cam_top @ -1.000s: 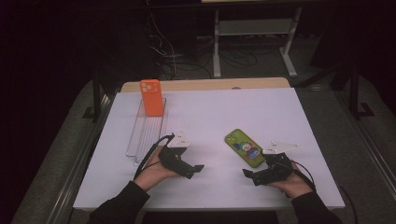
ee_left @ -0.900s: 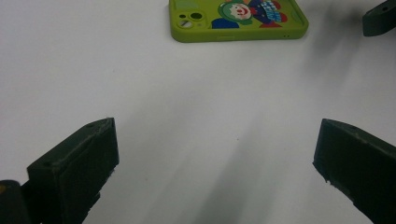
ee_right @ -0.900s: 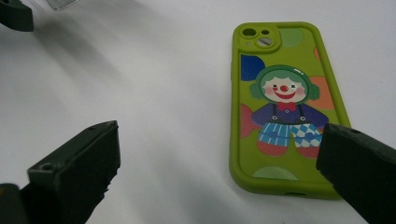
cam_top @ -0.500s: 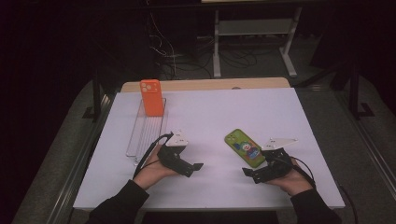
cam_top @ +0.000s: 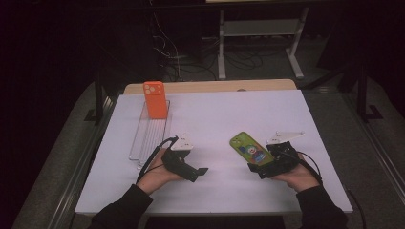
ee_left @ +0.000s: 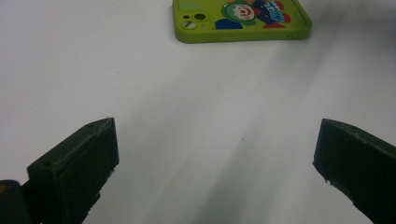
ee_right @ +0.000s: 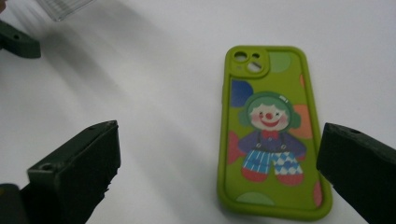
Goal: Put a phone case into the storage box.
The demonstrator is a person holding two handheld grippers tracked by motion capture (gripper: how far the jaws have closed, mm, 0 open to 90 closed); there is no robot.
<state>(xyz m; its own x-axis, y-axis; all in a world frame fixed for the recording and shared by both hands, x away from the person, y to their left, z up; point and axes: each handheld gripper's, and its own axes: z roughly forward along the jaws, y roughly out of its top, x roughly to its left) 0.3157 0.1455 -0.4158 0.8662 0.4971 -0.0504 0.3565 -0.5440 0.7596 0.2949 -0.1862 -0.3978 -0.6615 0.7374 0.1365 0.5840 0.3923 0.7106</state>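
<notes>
White table (cam_top: 267, 109) brightly lit from above; surroundings dark, near black. High view soft, grainy. Gripper views: diagonal soft shadows across table, near jaws slightly blurred.

White table (cam_top: 210, 114), orange phone (cam_top: 155, 99) standing in a clear ribbed tray (cam_top: 149, 138) (far left), metal shelf (cam_top: 260, 28) behind.

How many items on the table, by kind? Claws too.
Phones: 2, a green clown-case phone and an orange phone
Clear ridged tray: 1
Handheld claws: 2, left claw and right claw, both open and empty
Total: 5
</notes>
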